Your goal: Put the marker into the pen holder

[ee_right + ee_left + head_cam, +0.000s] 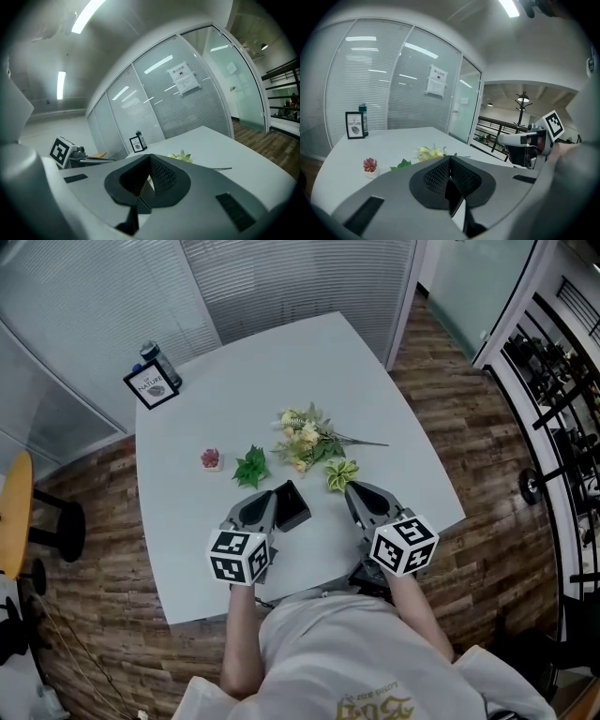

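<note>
Presumably the main hazard on the counter (234,399) is a knock: the black pen holder (292,504) sits just beside the left gripper (269,497), and a careless swing could tip it. Left jaws are closed, tips meeting, apparently on nothing. The right gripper (356,489) is likewise closed and empty. No view shows the marker.

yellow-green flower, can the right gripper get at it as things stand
Probably yes: the yellow-green flower lies on the table just ahead of the right gripper, nothing between them. Its fingers are together and would have to open first.
</note>
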Demonstrator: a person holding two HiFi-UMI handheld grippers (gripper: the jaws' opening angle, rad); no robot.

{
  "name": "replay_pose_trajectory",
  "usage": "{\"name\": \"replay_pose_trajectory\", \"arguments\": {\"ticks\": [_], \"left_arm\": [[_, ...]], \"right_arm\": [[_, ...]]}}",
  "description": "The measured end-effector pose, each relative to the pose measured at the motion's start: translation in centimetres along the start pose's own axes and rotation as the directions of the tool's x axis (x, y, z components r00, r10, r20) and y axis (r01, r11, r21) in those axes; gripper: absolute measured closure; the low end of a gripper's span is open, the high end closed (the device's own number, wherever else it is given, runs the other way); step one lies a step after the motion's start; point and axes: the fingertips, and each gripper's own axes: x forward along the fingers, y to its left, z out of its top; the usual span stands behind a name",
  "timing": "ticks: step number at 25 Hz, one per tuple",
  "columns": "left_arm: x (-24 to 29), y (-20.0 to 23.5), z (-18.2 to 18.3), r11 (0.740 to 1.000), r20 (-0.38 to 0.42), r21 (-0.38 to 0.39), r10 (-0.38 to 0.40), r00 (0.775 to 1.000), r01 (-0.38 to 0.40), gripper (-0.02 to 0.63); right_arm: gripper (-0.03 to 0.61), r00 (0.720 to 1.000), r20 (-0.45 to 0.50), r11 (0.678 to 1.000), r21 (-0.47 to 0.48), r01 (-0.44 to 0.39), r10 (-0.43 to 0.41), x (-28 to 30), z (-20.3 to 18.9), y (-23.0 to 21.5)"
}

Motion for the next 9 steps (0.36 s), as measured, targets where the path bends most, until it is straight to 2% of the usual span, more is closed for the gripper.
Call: {"name": "replay_pose_trajectory", "arguments": {"ticks": [9], "left_arm": [[0.10, -0.72, -0.42, 1.000, -0.013, 0.008, -0.011, 1.000, 0.011, 0.600]], "right_arm": [[0.561, 1.000, -0.004, 1.000, -0.002, -0.002, 0.002, -0.42, -0.10, 0.19]]}}
